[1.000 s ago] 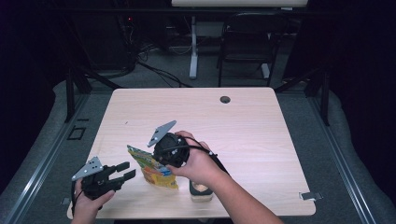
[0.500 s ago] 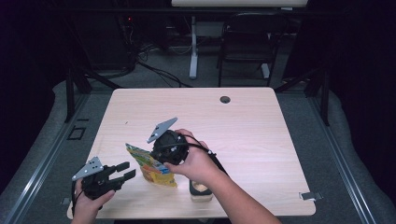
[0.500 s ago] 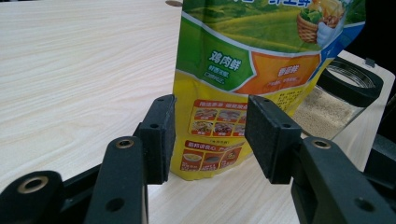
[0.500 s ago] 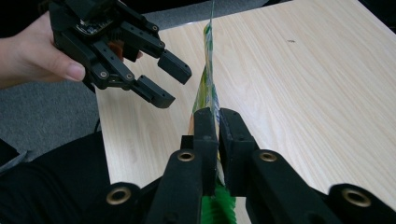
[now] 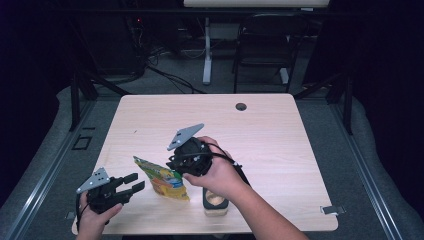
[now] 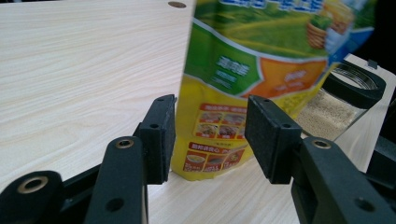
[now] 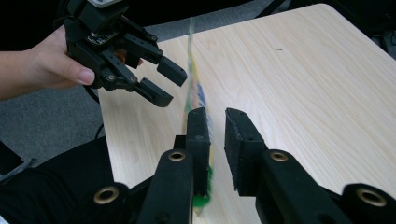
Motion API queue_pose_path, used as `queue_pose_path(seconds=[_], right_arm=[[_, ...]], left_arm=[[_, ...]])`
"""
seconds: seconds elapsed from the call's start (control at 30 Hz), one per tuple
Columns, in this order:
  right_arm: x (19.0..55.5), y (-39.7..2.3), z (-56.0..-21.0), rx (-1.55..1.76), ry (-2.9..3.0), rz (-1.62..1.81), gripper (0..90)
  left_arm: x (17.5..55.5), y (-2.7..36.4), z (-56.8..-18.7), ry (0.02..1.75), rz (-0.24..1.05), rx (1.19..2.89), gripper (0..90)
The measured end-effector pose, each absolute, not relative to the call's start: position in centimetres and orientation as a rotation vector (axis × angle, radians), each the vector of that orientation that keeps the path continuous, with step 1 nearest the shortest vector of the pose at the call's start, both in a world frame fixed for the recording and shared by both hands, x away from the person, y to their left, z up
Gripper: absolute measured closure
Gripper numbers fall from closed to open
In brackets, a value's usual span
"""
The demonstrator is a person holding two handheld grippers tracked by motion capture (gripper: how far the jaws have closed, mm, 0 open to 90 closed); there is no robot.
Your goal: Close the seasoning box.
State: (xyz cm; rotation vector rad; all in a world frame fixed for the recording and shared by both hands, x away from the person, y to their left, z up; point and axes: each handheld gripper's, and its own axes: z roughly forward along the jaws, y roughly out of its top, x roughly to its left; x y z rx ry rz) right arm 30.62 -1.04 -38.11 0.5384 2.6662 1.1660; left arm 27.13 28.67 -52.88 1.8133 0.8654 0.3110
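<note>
wooden table (image 5: 280, 135) bears one pouch (image 5: 162, 180), one jar (image 5: 215, 201); both grippers' fingers spread, right's just opening.

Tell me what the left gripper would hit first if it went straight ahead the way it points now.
Most likely the yellow-green pouch: it stands upright just past the open left gripper, in line with the gap. The jar sits behind it; depth is hard to judge.

black jaws, brass-ringed screw holes

The pouch (image 6: 243, 93) carries printed characters, seemingly too blurred to read.
</note>
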Motion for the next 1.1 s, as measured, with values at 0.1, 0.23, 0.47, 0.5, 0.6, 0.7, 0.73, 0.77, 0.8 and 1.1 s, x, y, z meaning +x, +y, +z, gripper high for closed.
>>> queue_pose_path(seconds=[0.1,0.23,0.47,0.5,0.6,0.7,0.73,0.77,0.8,1.1], right_arm=[[30.7,-2.0,-38.0,0.564,2.648,1.167,79.0],[31.1,-3.4,-38.1,0.61,2.621,1.172,78.7],[31.6,-5.5,-37.9,0.666,2.579,1.179,78.4],[31.8,-5.9,-37.9,0.677,2.574,1.171,78.3],[32.2,-6.5,-38.2,0.711,2.558,1.163,78.3],[32.5,-7.1,-38.4,0.733,2.543,1.151,77.9],[32.6,-7.2,-38.4,0.743,2.537,1.151,77.4],[32.7,-7.4,-38.5,0.749,2.53,1.144,77.1],[32.8,-7.6,-38.5,0.756,2.521,1.14,77.1],[34.0,-9.5,-38.9,0.848,2.471,1.115,79.6]], left_arm=[[27.1,28.7,-52.9,0.867,0.312,1.812,53.4],[27.1,28.7,-52.9,0.868,0.312,1.81,53.4],[27.2,28.7,-52.9,0.875,0.315,1.811,53.5],[27.2,28.7,-52.9,0.874,0.318,1.811,53.5],[27.2,28.8,-52.9,0.87,0.304,1.812,53.5],[27.2,28.8,-52.9,0.87,0.301,1.812,53.5],[27.2,28.9,-52.9,0.869,0.302,1.813,53.6],[27.2,28.9,-52.9,0.871,0.304,1.809,53.6],[27.1,28.8,-52.9,0.882,0.32,1.8,53.6],[27.1,28.9,-52.9,0.886,0.323,1.798,53.6]])
